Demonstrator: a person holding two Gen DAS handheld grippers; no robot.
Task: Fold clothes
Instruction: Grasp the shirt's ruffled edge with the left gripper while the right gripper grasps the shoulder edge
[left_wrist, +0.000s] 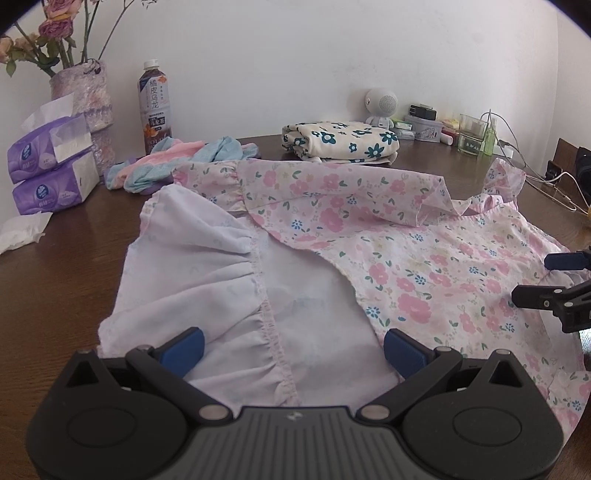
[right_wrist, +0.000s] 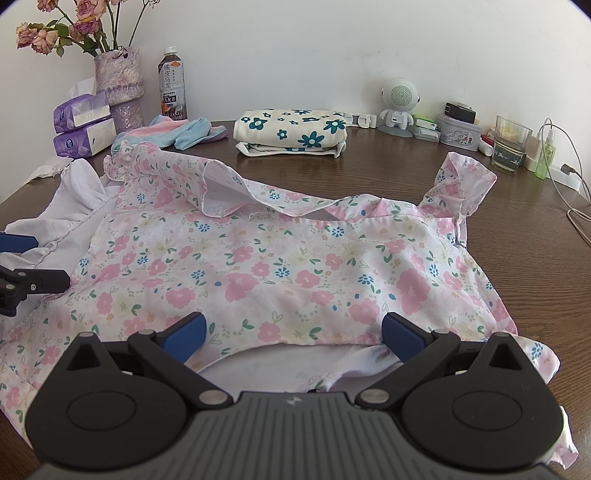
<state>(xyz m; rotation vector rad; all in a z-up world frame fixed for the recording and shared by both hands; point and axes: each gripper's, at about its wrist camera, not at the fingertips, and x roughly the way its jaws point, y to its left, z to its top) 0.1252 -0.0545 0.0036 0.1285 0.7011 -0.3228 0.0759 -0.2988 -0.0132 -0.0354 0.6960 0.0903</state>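
You are holding your left gripper (left_wrist: 291, 349) wide open just above the near edge of the pink floral dress (left_wrist: 388, 236), gripping nothing, its blue fingertips (left_wrist: 184, 349) straddling the pale, inside-out ruffled part of the fabric. Your right gripper (right_wrist: 293, 336) is likewise gaping wide and empty, hovering over the dress's printed side near the hem, where the white lining is showing. The dress is lying spread across the dark wooden worktop (right_wrist: 424, 166), with one ruffled sleeve (right_wrist: 465, 184) standing up at the right and a flap of cloth folded over along the far edge. Beyond it, a cream garment with teal flowers (right_wrist: 291, 131) is sitting already folded, with a pink and blue crumpled cloth (right_wrist: 177, 133) to its left. Farther back, along the wall, tissue packs (right_wrist: 83, 125), a vase of dried roses (right_wrist: 120, 81), a tea bottle (right_wrist: 173, 88) and a small white robot-shaped speaker (right_wrist: 398, 103) are standing.
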